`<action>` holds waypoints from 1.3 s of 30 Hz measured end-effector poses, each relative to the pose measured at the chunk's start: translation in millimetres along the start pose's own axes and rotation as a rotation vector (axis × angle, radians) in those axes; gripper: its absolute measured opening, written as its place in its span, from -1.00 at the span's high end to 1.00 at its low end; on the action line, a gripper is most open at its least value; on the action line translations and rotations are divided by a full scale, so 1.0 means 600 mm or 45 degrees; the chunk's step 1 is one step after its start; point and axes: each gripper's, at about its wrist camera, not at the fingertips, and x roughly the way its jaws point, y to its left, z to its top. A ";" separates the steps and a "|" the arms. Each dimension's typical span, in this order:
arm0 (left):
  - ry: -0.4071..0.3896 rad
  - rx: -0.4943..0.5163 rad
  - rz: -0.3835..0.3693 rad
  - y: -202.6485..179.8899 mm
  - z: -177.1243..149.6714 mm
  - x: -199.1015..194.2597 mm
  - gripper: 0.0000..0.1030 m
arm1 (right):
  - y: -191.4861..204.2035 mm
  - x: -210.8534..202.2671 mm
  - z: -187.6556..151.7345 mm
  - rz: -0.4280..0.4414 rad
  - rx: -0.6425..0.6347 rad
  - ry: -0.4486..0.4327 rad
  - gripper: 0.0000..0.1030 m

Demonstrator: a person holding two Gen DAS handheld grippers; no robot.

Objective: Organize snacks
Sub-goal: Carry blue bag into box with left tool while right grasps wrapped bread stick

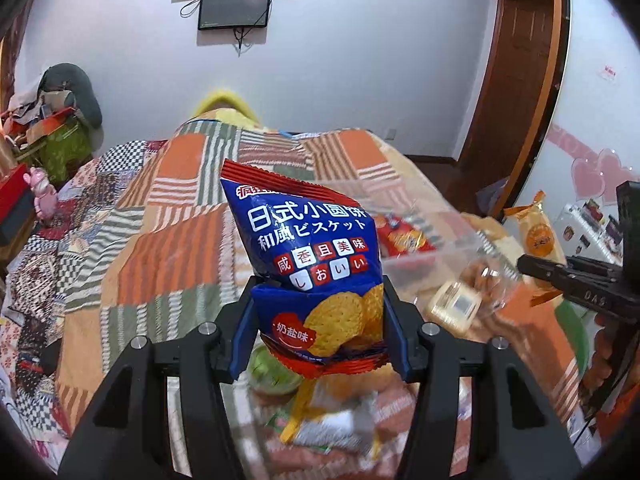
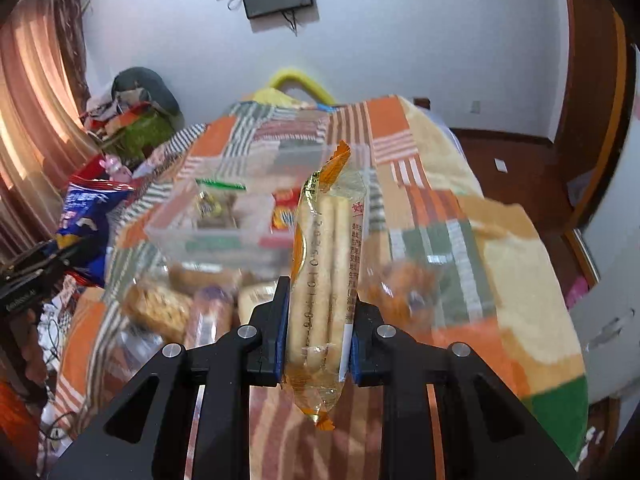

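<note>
My left gripper (image 1: 318,300) is shut on a blue and red biscuit bag (image 1: 312,256) and holds it upright above the bed. My right gripper (image 2: 318,312) is shut on a clear and orange packet of bread sticks (image 2: 326,264), held upright. A clear plastic box (image 2: 218,220) with a few snacks inside stands on the bed beyond both grippers; it also shows in the left wrist view (image 1: 420,236). Loose snack packets (image 2: 176,304) lie on the bed in front of the box. The right gripper and its packet (image 1: 536,232) show at the right of the left wrist view.
The patchwork orange, green and striped blanket (image 1: 172,232) covers the bed. Cluttered bags and clothes (image 1: 52,120) pile at the far left. A wooden door (image 1: 520,72) and white cabinet (image 2: 612,264) stand to the right. Screens (image 1: 236,6) hang on the wall.
</note>
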 end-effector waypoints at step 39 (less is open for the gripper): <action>0.154 0.059 0.013 -0.056 0.081 0.204 -0.18 | 0.042 0.152 0.092 0.083 -0.136 0.083 0.20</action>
